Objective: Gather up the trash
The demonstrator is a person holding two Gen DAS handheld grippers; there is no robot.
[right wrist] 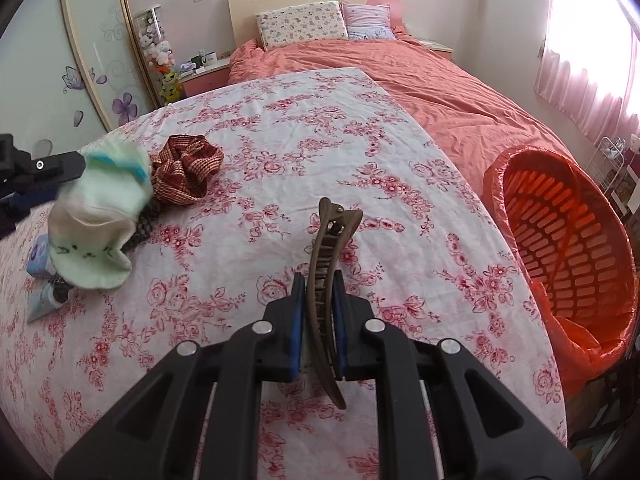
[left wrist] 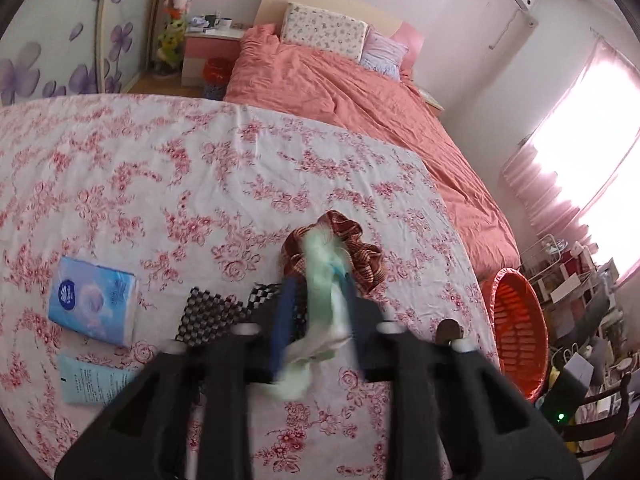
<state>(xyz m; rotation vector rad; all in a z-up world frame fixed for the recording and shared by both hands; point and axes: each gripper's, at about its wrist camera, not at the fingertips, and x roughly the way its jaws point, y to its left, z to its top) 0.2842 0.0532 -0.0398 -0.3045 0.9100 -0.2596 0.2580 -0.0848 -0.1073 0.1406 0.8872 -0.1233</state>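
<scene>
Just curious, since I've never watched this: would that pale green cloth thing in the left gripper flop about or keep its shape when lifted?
Probably floppy: the pale green cloth sags in soft folds below the left gripper. It looks light, being thin fabric. It could slip out, since the jaws stand apart around it; whether the pads still press on it is unclear.

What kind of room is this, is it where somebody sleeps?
Yes, most likely a bedroom. There is a big bed with a coral-pink cover, two pillows against the headboard, and a bedside table next to it.
</scene>
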